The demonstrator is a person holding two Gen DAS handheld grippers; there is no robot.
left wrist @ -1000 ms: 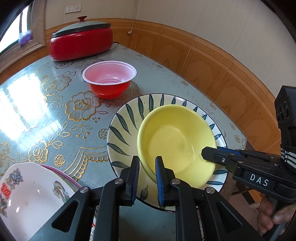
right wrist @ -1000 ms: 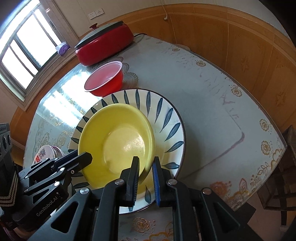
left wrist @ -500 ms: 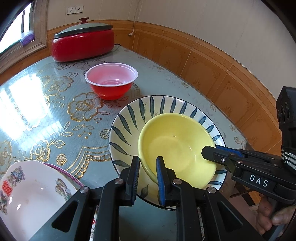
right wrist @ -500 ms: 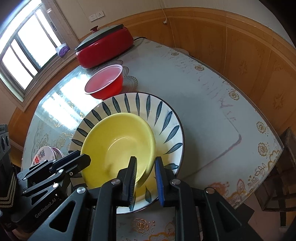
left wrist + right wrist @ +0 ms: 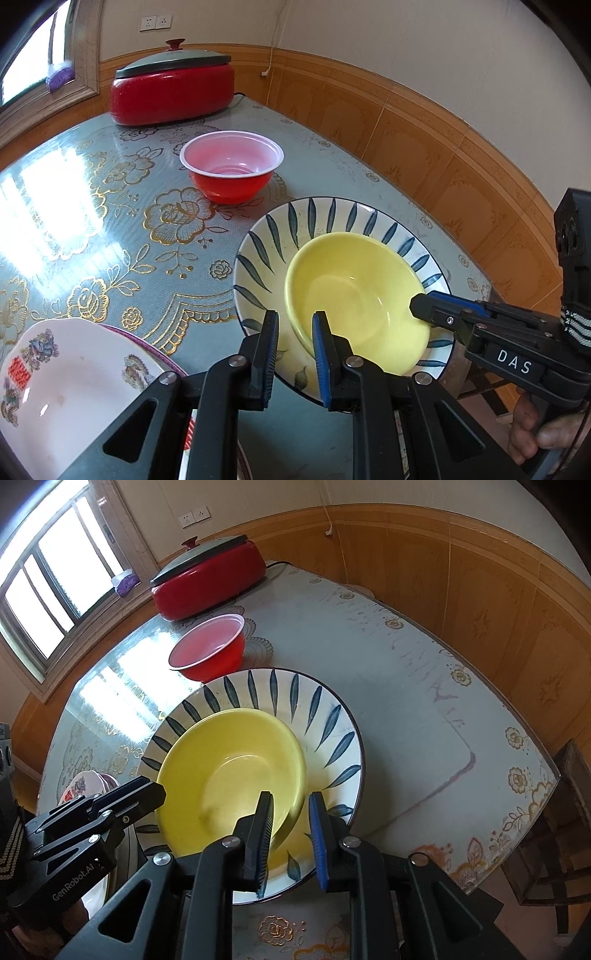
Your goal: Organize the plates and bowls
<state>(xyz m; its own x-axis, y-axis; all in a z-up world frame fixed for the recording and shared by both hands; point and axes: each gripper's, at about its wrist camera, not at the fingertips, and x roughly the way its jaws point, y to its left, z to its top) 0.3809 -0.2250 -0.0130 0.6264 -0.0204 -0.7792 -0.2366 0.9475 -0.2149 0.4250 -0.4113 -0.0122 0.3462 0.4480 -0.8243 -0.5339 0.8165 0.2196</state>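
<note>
A yellow bowl (image 5: 354, 295) sits inside a white plate with blue leaf marks (image 5: 280, 240), also in the right wrist view as bowl (image 5: 221, 771) and plate (image 5: 325, 716). My left gripper (image 5: 294, 325) is open, its jaws astride the bowl's near rim with a gap on each side. My right gripper (image 5: 290, 808) is open too, astride the opposite rim; it also shows in the left wrist view (image 5: 436, 310). A red bowl (image 5: 232, 170) stands beyond the plate. A white patterned plate (image 5: 70, 373) lies at the near left.
A red electric pot with a grey lid (image 5: 173, 88) stands at the table's far end by the window. The glass-topped floral table (image 5: 110, 221) has its edge close on the right (image 5: 517, 812), with a wooden wall panel and a chair (image 5: 554, 849) beyond.
The yellow bowl has come down from a tilt to rest level in the leaf plate. Both grippers' jaws have opened wider off its rim.
</note>
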